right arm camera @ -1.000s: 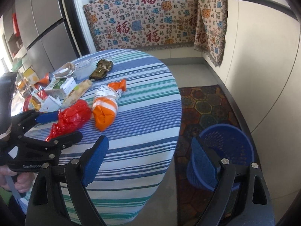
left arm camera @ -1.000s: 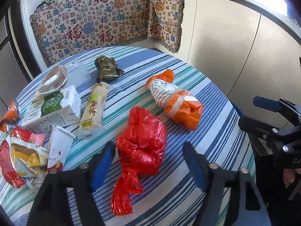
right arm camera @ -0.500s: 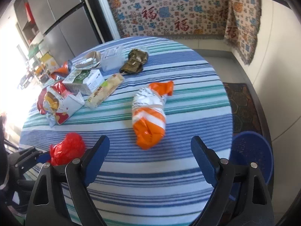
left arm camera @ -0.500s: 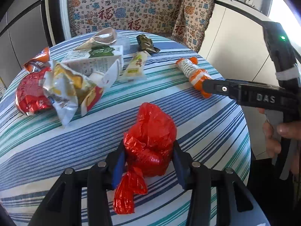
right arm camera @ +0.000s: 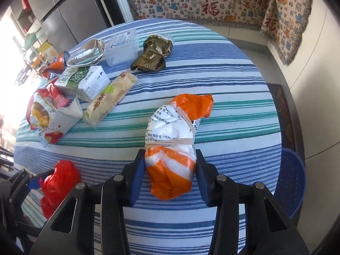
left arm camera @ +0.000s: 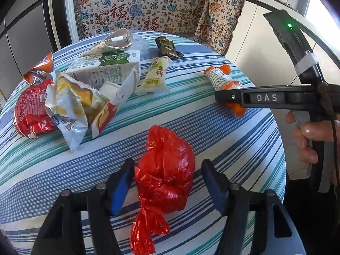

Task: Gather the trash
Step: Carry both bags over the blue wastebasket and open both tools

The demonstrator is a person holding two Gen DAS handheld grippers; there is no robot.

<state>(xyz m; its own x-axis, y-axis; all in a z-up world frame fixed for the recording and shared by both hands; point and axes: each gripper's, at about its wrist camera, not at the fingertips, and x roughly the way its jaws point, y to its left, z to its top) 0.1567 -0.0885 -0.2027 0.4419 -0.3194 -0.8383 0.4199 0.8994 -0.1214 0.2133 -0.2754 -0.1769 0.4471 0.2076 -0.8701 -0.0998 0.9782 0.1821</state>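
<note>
A round table with a blue, green and white striped cloth (right arm camera: 223, 80) stands before a patterned fabric with red characters (left arm camera: 136, 6). Grey cabinet doors (right arm camera: 70, 14) stand at the left.

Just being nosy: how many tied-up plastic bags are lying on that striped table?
2. The red bag lies near the table's front edge, between the left gripper fingers. The orange-and-white bag lies further right, between the closing right gripper fingers. The wrapper pile could hide more.
</note>
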